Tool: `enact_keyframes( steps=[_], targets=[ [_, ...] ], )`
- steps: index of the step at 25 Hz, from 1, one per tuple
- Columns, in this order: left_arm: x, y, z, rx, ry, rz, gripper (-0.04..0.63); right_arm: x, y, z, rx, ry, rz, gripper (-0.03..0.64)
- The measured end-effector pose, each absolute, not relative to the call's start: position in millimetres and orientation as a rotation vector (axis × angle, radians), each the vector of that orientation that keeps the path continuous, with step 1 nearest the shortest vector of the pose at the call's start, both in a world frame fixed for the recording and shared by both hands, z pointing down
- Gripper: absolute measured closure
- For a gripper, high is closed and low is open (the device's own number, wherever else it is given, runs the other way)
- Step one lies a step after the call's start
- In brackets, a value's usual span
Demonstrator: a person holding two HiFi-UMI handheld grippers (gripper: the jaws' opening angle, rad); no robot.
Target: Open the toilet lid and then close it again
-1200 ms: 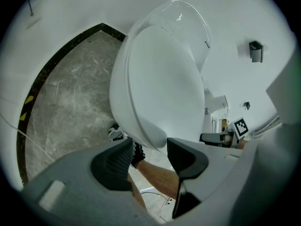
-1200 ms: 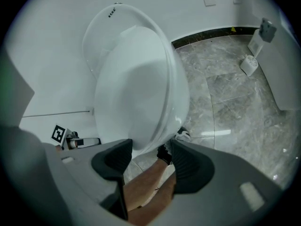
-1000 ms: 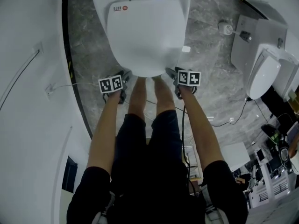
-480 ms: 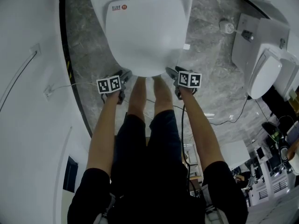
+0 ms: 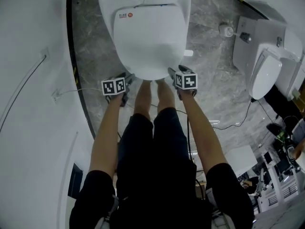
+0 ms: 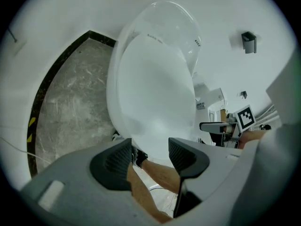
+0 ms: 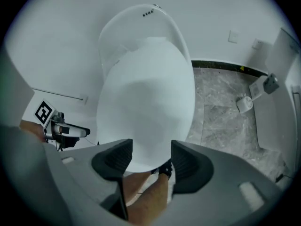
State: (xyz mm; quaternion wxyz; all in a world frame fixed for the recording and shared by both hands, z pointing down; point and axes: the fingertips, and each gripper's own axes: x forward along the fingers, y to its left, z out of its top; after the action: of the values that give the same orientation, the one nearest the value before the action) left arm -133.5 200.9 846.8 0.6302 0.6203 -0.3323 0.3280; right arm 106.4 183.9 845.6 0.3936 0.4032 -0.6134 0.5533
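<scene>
Grey marble floor [image 5: 95, 46]. The toilet lid [image 5: 151, 37] lies closed, its front edge flanked by both grippers. The left gripper [image 6: 150, 157] has just been opening its jaws; they stand wide and empty, as do the right gripper [image 7: 151, 157] jaws.

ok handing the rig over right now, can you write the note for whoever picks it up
Left gripper: open, its jaws have just been opening, nothing gripped. It sits by the front edge of the toilet lid, on the left side.
Right gripper: open, nothing gripped, by the same front edge on the right side.
Toilet lid: down flat on the toilet.
Done: can't tell from here whether the lid has already been up and back down.
Left: if not, lift the lid by its front edge, then lower it shut again.
</scene>
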Motion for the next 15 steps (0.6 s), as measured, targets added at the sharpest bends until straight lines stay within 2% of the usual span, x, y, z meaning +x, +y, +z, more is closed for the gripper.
enact_keyframes(
  steps=[7,10,15],
  targets=[
    [-138.5,151.4,776.4,1.568,-0.747,0.789,0.337,85.8,133.2,779.3,0.962,-1.699,1.243,0.380],
    [-144.8,135.0,741.0,1.661,-0.744,0.837,0.352,82.3,121.1,745.3,0.941,-1.757,1.099,0.445],
    [-143.6,104.4,663.3,1.804,-0.792,0.766,0.470,59.6,112.4,675.8,0.795,-1.873,0.865,0.571]
  ],
)
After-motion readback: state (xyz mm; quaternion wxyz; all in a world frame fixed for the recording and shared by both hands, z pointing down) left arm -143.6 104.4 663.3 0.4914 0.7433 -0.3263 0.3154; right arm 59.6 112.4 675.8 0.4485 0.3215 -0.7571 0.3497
